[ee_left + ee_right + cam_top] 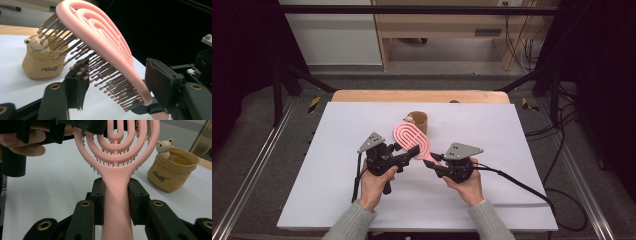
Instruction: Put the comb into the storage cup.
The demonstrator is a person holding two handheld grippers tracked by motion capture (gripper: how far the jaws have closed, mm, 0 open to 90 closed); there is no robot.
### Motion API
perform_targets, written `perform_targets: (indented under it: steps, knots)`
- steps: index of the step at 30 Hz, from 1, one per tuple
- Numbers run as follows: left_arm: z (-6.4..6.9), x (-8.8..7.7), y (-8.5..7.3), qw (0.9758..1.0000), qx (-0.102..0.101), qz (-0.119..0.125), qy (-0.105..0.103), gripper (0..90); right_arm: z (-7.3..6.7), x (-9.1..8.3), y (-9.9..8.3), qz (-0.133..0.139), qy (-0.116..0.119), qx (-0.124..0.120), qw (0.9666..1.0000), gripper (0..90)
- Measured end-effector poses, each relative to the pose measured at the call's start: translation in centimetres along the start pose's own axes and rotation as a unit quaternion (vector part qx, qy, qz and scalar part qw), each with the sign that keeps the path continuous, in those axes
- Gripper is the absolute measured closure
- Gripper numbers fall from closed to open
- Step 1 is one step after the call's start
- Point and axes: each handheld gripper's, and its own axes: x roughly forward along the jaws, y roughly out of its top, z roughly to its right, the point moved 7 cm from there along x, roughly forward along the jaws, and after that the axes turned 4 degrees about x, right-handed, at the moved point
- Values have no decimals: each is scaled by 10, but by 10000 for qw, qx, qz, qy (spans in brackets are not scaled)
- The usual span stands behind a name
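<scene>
My right gripper point(116, 202) clamps the pink hairbrush point(117, 170) by its handle, steadying it above the table near the bear pot point(172, 170); my left gripper's point(117, 82) jaws straddle its head, not yet pressing.

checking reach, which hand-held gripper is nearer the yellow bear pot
Left. The left hand-held gripper sits at the pink brush head, just short of the yellow bear pot. The right hand-held gripper clamps the handle, farther back.
</scene>
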Motion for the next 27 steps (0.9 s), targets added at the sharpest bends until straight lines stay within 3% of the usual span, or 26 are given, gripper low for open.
perform_targets:
  steps: [27]
  knots:
    - [4, 2, 1, 9985, -408, 251, 260, 495, 0, 2, 0, 50, -18, -42, 10000, 695]
